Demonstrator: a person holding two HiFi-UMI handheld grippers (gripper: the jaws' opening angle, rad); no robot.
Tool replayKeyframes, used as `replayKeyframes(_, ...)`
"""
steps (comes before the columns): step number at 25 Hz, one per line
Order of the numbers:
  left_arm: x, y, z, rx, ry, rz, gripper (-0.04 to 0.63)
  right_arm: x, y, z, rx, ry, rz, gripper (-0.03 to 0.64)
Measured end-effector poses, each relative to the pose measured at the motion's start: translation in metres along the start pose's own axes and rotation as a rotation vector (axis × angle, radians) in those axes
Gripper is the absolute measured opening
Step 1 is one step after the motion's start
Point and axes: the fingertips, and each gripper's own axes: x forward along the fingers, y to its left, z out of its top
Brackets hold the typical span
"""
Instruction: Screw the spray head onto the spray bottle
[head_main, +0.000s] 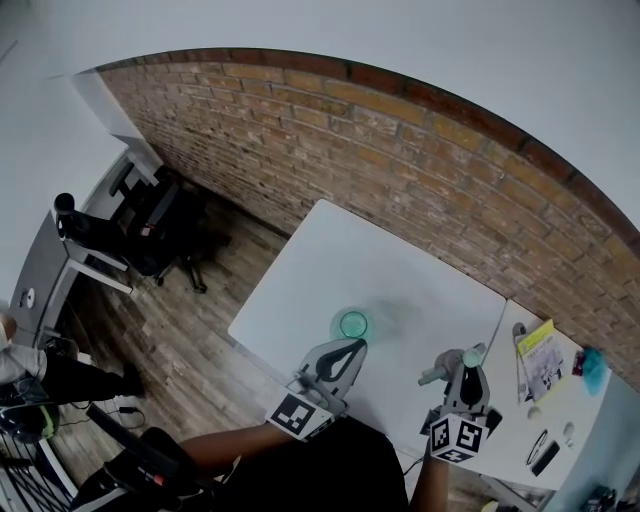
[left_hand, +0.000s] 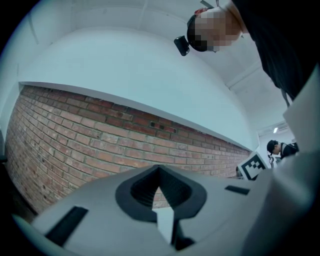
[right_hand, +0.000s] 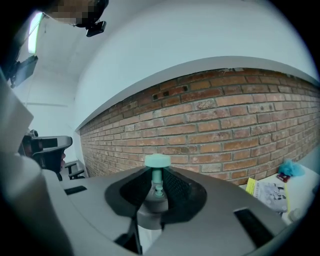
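Observation:
In the head view a green translucent spray bottle (head_main: 352, 323) stands open-topped on the white table (head_main: 340, 260), near its front edge. My left gripper (head_main: 354, 346) points at it from just in front, jaws shut with nothing between them; in the left gripper view (left_hand: 159, 192) the bottle is hidden. My right gripper (head_main: 467, 362) hovers to the right of the bottle, shut on the spray head (head_main: 452, 368). The right gripper view shows the spray head's teal top (right_hand: 157, 161) and grey body (right_hand: 150, 212) upright between the jaws.
A brick wall (head_main: 400, 170) runs behind the table. A second table at the right carries a yellow booklet (head_main: 540, 360), a blue object (head_main: 592, 368) and small dark items (head_main: 545, 455). Office chairs (head_main: 150, 225) and a desk stand on the wooden floor to the left.

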Motion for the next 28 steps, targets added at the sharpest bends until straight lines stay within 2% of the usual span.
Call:
replayKeyframes(4,0.002,0.01,-0.006,0.024,-0.008,0.011,0.0,0.001,0.005,0.006,0.049,-0.012,-0.014,0.074)
replayKeyframes(9,-0.002,0.018,-0.008,-0.029,0.017,0.019,0.0,0.002,0.022,0.006,0.022,-0.009,0.004,0.074)
replayKeyframes(14,-0.003,0.026,-0.007,-0.041,0.029,0.031,0.0,0.009,0.031,0.014,-0.009,-0.023,0.014,0.074)
replayKeyframes(19,-0.008,0.033,0.001,-0.056,0.003,0.036,0.0,0.011,0.04,0.022,-0.033,-0.042,0.017,0.074)
replayKeyframes(25,-0.013,0.044,-0.007,0.03,0.044,0.018,0.0,0.015,0.057,0.027,-0.063,-0.041,0.038,0.074)
replayKeyframes(28,-0.014,0.049,-0.013,0.025,0.057,0.013,0.0,0.017,0.066,0.03,-0.092,-0.039,0.056,0.074)
